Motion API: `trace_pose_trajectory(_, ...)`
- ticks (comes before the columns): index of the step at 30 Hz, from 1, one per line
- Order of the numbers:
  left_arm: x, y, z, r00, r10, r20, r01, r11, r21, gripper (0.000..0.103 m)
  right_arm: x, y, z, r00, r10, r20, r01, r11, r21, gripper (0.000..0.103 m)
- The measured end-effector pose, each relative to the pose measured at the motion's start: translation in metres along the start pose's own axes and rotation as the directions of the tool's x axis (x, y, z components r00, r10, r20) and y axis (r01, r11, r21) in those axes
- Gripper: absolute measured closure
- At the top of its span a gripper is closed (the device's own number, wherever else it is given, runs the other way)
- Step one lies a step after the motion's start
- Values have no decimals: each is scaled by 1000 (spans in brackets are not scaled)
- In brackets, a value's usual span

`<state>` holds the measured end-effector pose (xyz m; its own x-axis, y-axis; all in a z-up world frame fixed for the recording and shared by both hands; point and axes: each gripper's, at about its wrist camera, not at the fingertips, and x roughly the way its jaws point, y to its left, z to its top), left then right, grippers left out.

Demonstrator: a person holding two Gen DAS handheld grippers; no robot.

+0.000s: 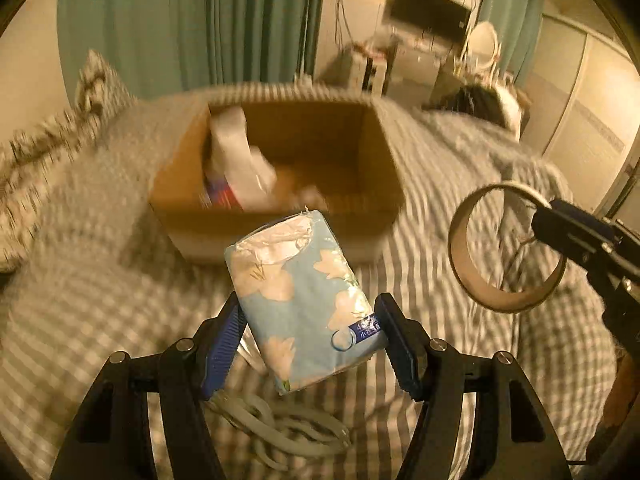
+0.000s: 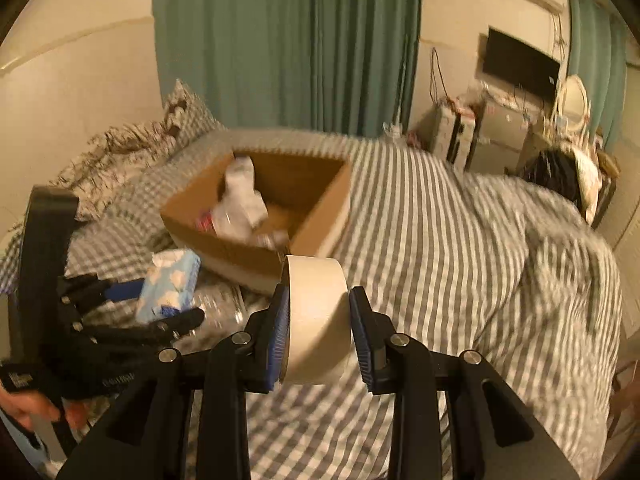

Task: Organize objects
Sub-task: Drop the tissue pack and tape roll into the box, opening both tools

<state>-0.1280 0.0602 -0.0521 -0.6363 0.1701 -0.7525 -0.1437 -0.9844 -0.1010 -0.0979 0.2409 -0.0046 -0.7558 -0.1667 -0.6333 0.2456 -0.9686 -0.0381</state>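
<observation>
My left gripper [image 1: 310, 320] is shut on a blue tissue pack with white flowers [image 1: 298, 304] and holds it above the bed, just short of an open cardboard box [image 1: 280, 224]. The box holds white packets and other items [image 1: 240, 160]. My right gripper [image 2: 318, 316] is shut on a beige tape roll [image 2: 316, 320], also above the bed, to the right of the box [image 2: 256, 256]. In the left wrist view the tape roll [image 1: 506, 248] hangs at the right, held by the right gripper [image 1: 560, 226]. In the right wrist view the tissue pack [image 2: 170, 284] and left gripper [image 2: 132, 306] show at the left.
A grey checked and striped bedspread [image 2: 440, 240] covers the bed. A white coiled cable [image 1: 280, 428] lies on it under my left gripper. Pillows [image 2: 132, 148] lie at the far left. Green curtains [image 2: 288, 40], a TV [image 2: 520, 64] and shelves stand beyond.
</observation>
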Motion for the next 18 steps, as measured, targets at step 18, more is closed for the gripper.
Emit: trace_pose_trajectory(18,49,43,142,994,66,84,-73,994,76,36,75,34,151,991,53,126,-44,996,-77,73)
